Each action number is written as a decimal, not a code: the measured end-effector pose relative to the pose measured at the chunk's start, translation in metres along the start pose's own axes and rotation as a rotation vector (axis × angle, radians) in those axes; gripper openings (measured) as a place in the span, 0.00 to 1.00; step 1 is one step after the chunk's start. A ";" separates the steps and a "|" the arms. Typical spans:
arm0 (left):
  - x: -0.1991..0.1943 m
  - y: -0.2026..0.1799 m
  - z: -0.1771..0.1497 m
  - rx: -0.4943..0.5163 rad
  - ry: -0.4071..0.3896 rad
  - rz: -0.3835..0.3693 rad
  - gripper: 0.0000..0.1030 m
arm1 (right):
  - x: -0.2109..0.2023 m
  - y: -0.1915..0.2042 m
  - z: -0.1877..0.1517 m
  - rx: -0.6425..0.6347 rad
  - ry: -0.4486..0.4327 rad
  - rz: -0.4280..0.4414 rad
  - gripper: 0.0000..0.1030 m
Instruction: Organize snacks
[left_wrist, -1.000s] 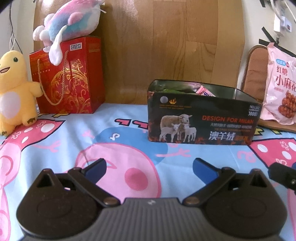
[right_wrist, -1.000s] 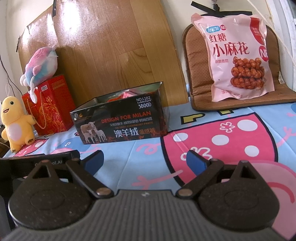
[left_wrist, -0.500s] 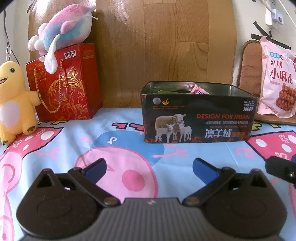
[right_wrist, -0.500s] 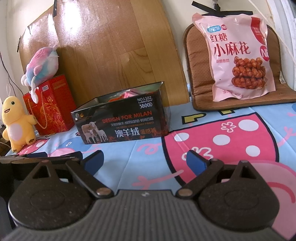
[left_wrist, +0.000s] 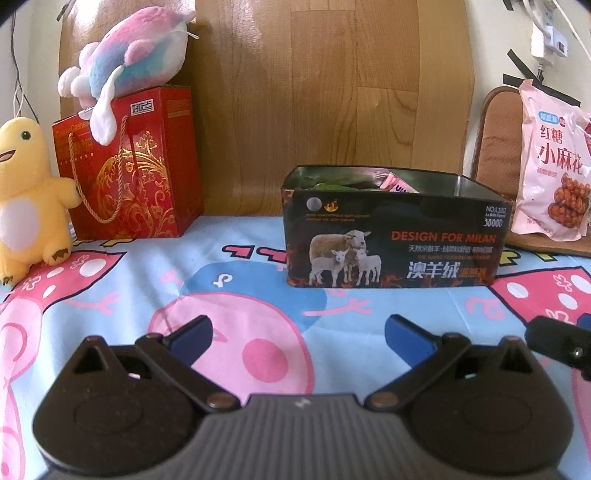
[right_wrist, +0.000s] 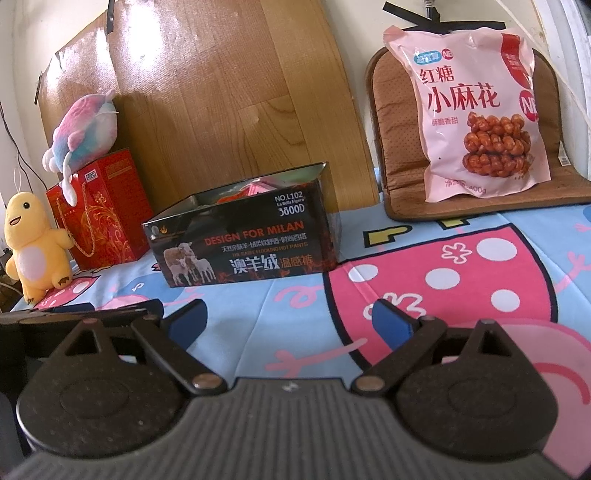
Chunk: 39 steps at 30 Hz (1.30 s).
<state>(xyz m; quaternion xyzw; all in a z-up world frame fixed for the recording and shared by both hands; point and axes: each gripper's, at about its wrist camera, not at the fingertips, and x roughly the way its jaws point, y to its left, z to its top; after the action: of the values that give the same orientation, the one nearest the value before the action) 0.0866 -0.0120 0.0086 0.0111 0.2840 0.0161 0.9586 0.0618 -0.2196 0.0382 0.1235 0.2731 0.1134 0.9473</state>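
Open black tin (left_wrist: 397, 243) holding snacks

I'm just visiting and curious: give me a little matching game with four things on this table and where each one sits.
Things:
1. pink-and-blue plush fish
2. yellow plush duck
3. pink twisted-dough snack bag
4. black open box with sheep picture

Places:
A. leaning on the brown seat cushion
B. on top of the red gift bag
C. middle of the cartoon tablecloth
D. left of the red gift bag

Pairs: 1-B, 2-D, 3-A, 4-C
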 end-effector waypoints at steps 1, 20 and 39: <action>0.000 0.000 0.000 0.002 -0.002 -0.001 1.00 | 0.000 0.000 0.000 0.000 0.000 0.001 0.95; -0.003 -0.008 -0.002 0.050 -0.022 0.005 1.00 | 0.000 -0.001 0.000 0.001 0.002 0.003 0.95; -0.002 -0.001 0.000 0.012 -0.023 0.027 1.00 | 0.000 0.001 0.000 0.004 0.002 0.004 0.95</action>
<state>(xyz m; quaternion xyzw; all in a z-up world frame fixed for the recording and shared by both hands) 0.0846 -0.0135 0.0098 0.0209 0.2727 0.0273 0.9615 0.0618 -0.2190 0.0381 0.1260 0.2740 0.1148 0.9465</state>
